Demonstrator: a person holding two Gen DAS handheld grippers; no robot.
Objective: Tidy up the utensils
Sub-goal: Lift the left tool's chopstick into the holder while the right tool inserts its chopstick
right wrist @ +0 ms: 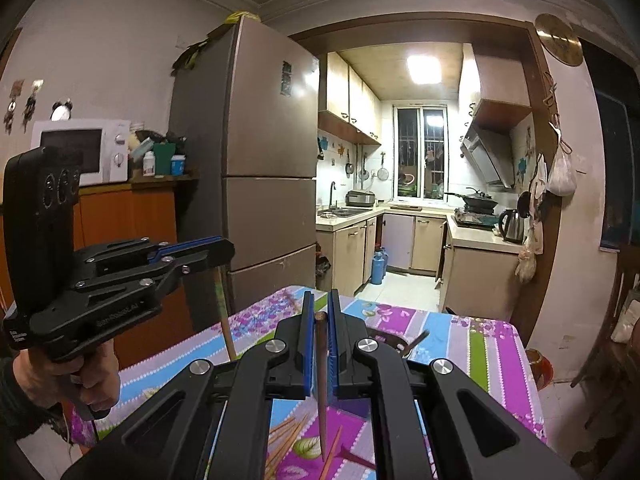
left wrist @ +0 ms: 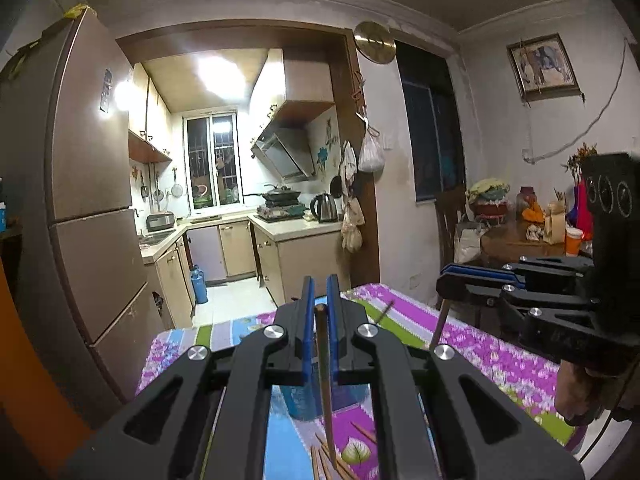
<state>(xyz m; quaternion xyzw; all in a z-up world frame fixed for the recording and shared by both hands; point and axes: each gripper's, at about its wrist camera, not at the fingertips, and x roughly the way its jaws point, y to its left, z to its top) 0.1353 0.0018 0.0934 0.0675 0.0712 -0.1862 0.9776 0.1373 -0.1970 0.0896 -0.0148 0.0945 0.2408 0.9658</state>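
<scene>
My left gripper (left wrist: 320, 284) is shut on a brown chopstick (left wrist: 325, 380) that hangs point-down between its blue pads, above a blue container (left wrist: 300, 404). At the right of the left wrist view, my right gripper (left wrist: 444, 276) is raised to about the same height, with its own chopstick (left wrist: 439, 328) hanging below. In the right wrist view the right gripper (right wrist: 320, 296) is shut on that chopstick (right wrist: 322, 392). The left gripper (right wrist: 228, 248) is at the left with its chopstick (right wrist: 223, 316), a hand (right wrist: 80, 376) on its handle. Several loose chopsticks (right wrist: 288, 436) lie on the floral tablecloth (right wrist: 480, 344) below.
A tall brown fridge (right wrist: 260, 160) stands left of the kitchen doorway. A microwave (right wrist: 80, 148) sits on an orange cabinet at the far left. A dark object (right wrist: 400, 344) lies on the table's far part. A cluttered side table (left wrist: 520, 240) and a chair stand to the right.
</scene>
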